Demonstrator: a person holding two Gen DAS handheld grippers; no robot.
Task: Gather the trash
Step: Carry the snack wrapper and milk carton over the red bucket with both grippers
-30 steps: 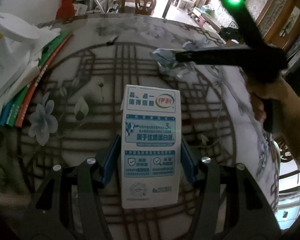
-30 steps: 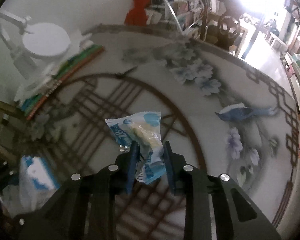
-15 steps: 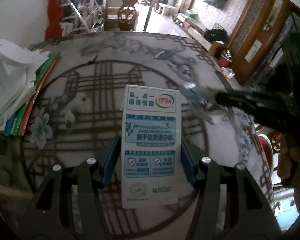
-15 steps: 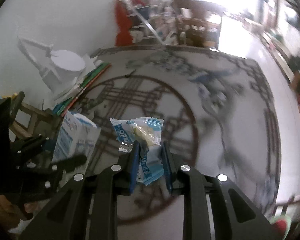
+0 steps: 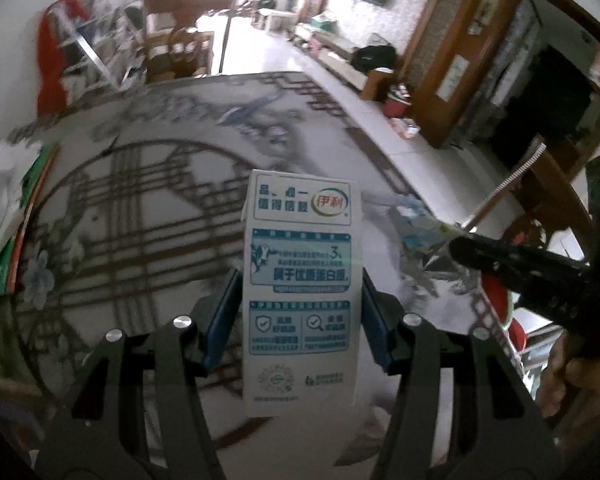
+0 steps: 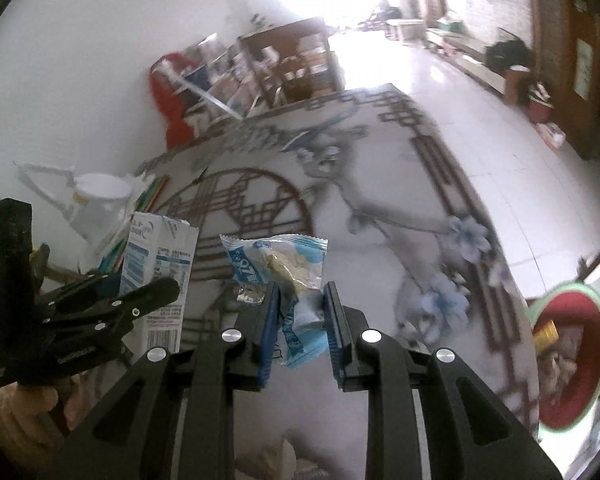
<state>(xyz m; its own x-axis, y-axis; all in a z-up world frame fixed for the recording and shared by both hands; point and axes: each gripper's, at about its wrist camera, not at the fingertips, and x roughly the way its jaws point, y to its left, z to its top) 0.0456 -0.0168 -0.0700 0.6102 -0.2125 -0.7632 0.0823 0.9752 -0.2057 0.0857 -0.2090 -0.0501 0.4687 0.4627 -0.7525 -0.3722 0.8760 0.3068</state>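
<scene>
Left gripper (image 5: 300, 300) clamped on milk carton (image 5: 300, 280); right gripper (image 6: 300, 312) pinched on snack wrapper (image 6: 280, 264), both angled downward.

**Carton and wrapper, each pinched between jaws**

The milk carton (image 5: 300, 280), white with blue panels and printed text, stands upright between the left jaws, its top reaching well beyond their tips. The snack wrapper (image 6: 284, 268), crinkled blue-and-white plastic with pale contents, sits clamped between the right jaws, its upper part fanning out past them.
</scene>
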